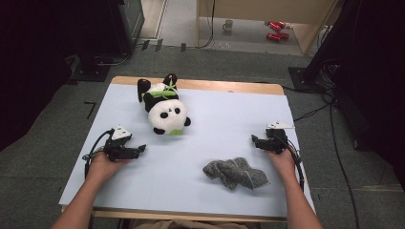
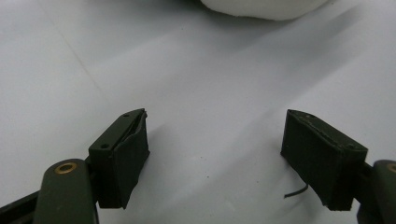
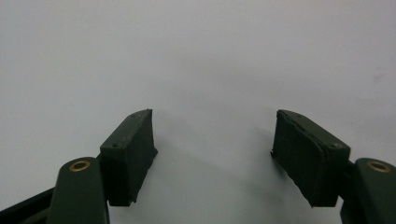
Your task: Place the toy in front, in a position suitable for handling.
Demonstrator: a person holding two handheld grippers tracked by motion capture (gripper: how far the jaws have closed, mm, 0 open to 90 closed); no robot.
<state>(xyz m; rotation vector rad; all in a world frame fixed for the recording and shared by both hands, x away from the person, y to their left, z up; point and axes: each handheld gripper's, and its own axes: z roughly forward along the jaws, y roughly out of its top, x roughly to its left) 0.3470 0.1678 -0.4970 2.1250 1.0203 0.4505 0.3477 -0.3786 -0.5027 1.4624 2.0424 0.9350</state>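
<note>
nothing is picked up yet, by the look of it. the left hand-held gripper (image 1: 142,149) rests low on the white tabletop (image 1: 219,119) with its jaws wide apart and nothing between them; in the left gripper view only bare sheet lies between the pads, with the white edge of the plush panda (image 2: 261,8) at the top. the panda (image 1: 164,105) lies on its back toward the far left of the tabletop, near that gripper but apart from it. the right hand-held gripper (image 1: 253,139) sits at the right edge, jaws likewise spread and empty. the crumpled grey cloth (image 1: 235,173) lies near the front, just beside the right hand and untouched. i judge the work is at its start: reaching, grasping and moving all remain.
</note>
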